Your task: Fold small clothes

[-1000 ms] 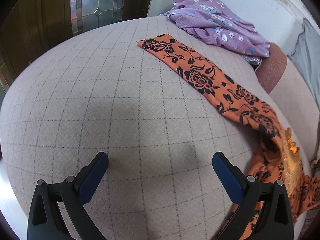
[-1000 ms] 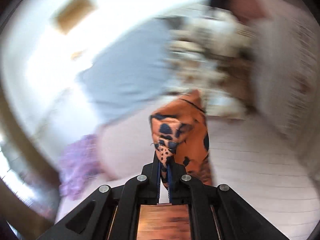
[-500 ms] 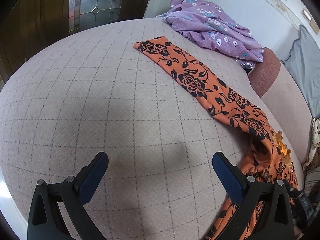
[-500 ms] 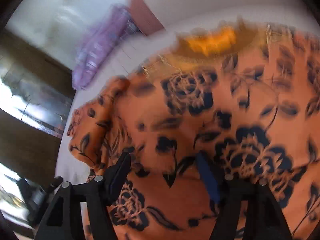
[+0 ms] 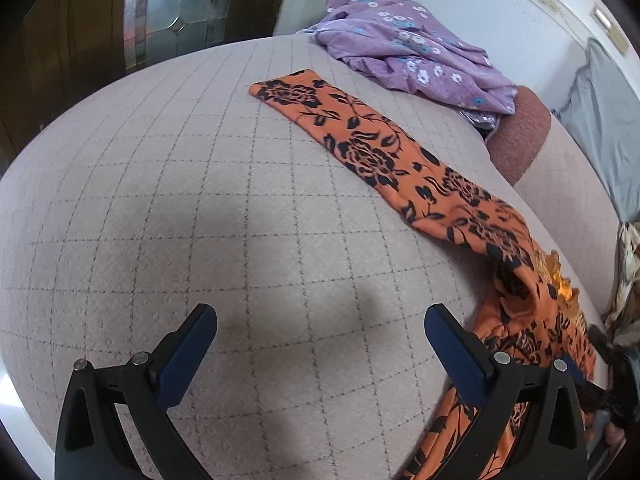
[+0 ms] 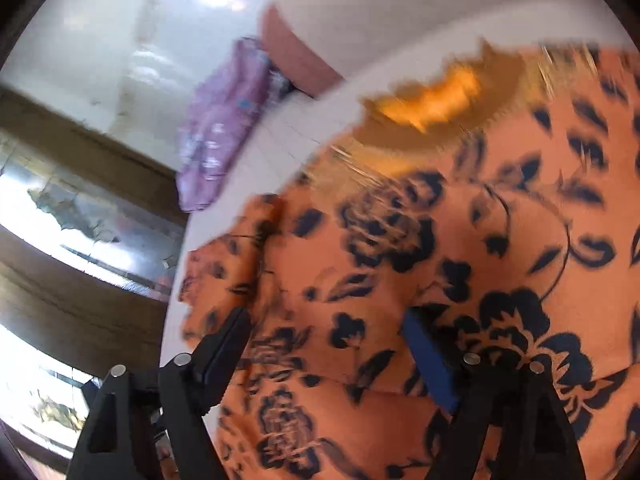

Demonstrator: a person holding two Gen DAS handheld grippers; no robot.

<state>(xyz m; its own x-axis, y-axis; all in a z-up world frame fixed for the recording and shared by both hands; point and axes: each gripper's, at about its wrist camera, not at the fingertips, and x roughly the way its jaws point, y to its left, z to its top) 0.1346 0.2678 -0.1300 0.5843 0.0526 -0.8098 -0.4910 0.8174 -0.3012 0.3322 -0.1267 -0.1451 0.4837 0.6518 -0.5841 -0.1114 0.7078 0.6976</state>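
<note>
An orange garment with black flowers [image 5: 372,152] lies on the quilted beige cushion [image 5: 160,208]. One long sleeve stretches toward the far side; the bunched body hangs at the right edge. My left gripper [image 5: 320,344] is open and empty, low over bare cushion, left of the bunched part. In the right wrist view the same garment [image 6: 460,240] fills the frame, blurred. My right gripper [image 6: 328,344] is open just above it, with nothing between its pads.
A purple flowered garment [image 5: 408,56] lies crumpled at the far edge, also in the right wrist view [image 6: 224,120]. A reddish bolster [image 5: 520,128] and a grey cloth [image 5: 600,120] sit at right. Dark wood and glass panels [image 5: 168,8] stand behind.
My right gripper was shut on the orange garment a second ago; it has since opened and let it go, and now looks down on it. The left gripper stayed open and shifted slightly.
</note>
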